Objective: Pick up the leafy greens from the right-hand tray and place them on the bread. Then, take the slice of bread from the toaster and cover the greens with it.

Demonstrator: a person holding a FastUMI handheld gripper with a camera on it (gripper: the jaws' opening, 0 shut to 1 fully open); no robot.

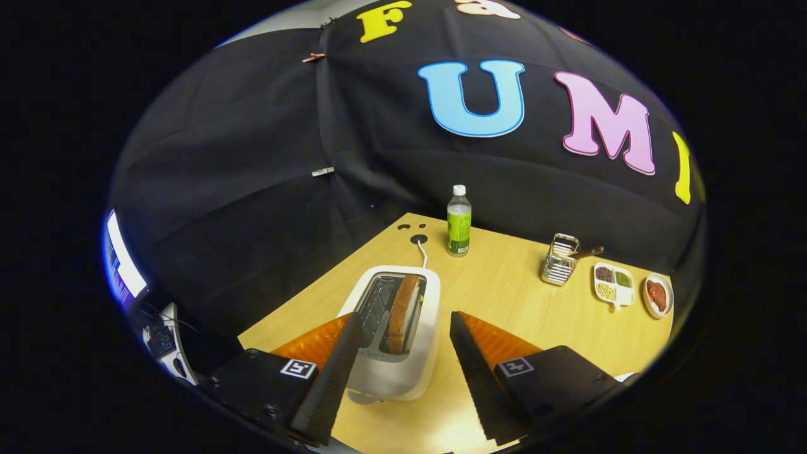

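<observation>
A: What was on the table (504,296), left to right?

B: One toaster (394,328) with one slice of bread (403,312) upright in its right slot; one bottle (459,221) at twelve o'clock; one wire rack (560,259); one divided dish (613,285); one plate (659,295) at two o'clock.

A: And the gripper (406,340)?

B: Fingers stood wide apart, holding nothing; the toaster sat between them, the bread just ahead; no label was legible.
</observation>
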